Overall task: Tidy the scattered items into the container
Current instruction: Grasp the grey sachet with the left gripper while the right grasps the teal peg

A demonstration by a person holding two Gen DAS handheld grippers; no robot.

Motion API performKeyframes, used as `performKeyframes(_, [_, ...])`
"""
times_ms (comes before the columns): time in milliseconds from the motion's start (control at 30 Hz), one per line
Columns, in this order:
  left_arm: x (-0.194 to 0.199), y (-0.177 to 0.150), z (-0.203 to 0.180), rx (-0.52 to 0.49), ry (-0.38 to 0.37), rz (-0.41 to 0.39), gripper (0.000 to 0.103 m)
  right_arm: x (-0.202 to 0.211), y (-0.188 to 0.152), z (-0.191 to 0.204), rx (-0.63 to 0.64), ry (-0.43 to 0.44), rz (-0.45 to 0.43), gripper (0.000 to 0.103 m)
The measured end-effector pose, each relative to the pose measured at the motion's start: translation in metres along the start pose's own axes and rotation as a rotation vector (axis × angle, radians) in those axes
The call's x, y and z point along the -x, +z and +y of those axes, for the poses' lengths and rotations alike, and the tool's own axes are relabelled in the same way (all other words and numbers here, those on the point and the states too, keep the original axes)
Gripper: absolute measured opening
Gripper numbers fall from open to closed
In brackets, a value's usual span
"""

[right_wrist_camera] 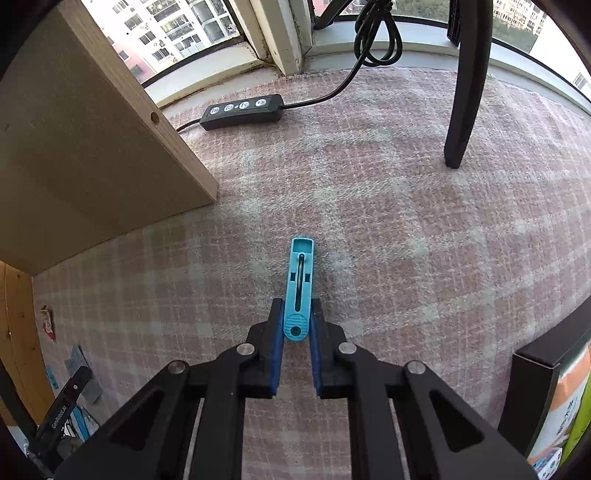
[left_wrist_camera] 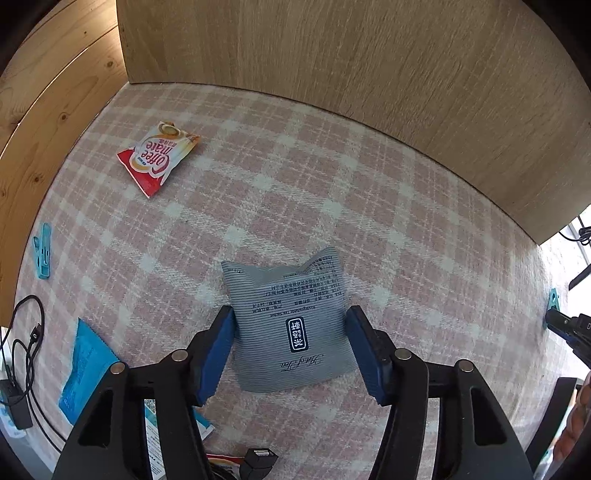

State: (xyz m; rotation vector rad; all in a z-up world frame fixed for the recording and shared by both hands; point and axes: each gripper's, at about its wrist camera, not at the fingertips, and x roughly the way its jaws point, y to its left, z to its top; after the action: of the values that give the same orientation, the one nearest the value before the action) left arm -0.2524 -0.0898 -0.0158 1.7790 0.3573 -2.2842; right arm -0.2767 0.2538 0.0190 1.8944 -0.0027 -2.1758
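Right gripper (right_wrist_camera: 295,325), low centre of its view, clamped on a blue clip (right_wrist_camera: 300,288) lying on the plaid cloth (right_wrist_camera: 406,240); left gripper (left_wrist_camera: 290,332), fingers apart, straddling a grey sachet (left_wrist_camera: 291,321) at lower centre, pads at its edges, a red sachet (left_wrist_camera: 157,157) upper left.

Your L wrist cam looks steeply down, close over the plaid cloth (left_wrist_camera: 295,192), facing the wooden panel (left_wrist_camera: 369,74). R cam, same tilt, faces the window (right_wrist_camera: 177,26). Both share cloth + panel.
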Motion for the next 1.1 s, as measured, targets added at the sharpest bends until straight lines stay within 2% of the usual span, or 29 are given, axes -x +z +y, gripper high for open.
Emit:
performKeyframes(33, [-0.001, 0.014, -0.009, -0.003, -0.003, -0.001, 0.054, 0.000, 0.000, 0.001, 0.007, -0.002, -0.003, 0.012])
performKeyframes(100, [0.003, 0.012, -0.011, -0.005, -0.015, -0.003, 0.049, 0.002, -0.001, 0.003, 0.022, -0.003, -0.008, 0.012])
performKeyframes(267, [0.024, -0.016, -0.028, -0.005, -0.037, 0.001, 0.038, 0.006, -0.006, 0.012, 0.064, 0.001, -0.023, 0.012])
performKeyframes(367, [0.051, -0.064, -0.029, -0.004, -0.045, 0.001, 0.036, 0.010, -0.014, 0.019, 0.078, 0.018, -0.028, 0.012])
performKeyframes(533, [0.091, -0.123, -0.066, 0.003, -0.074, 0.002, 0.033, 0.034, -0.033, 0.000, 0.085, 0.055, -0.051, 0.012])
performKeyframes(700, [0.117, -0.149, -0.096, -0.038, -0.107, -0.015, 0.033, 0.059, -0.046, 0.000, 0.108, 0.076, -0.084, 0.012])
performKeyframes(767, [0.130, -0.160, -0.110, -0.055, -0.125, -0.021, 0.033, 0.069, -0.063, 0.002, 0.106, 0.082, -0.100, 0.012])
performKeyframes(1000, [0.179, -0.207, -0.178, -0.154, -0.203, -0.047, 0.033, 0.106, -0.091, -0.052, 0.084, 0.070, -0.154, 0.012])
performKeyframes(1100, [0.196, -0.225, -0.212, -0.211, -0.249, -0.047, 0.033, 0.112, -0.084, -0.079, 0.052, 0.063, -0.180, 0.012])
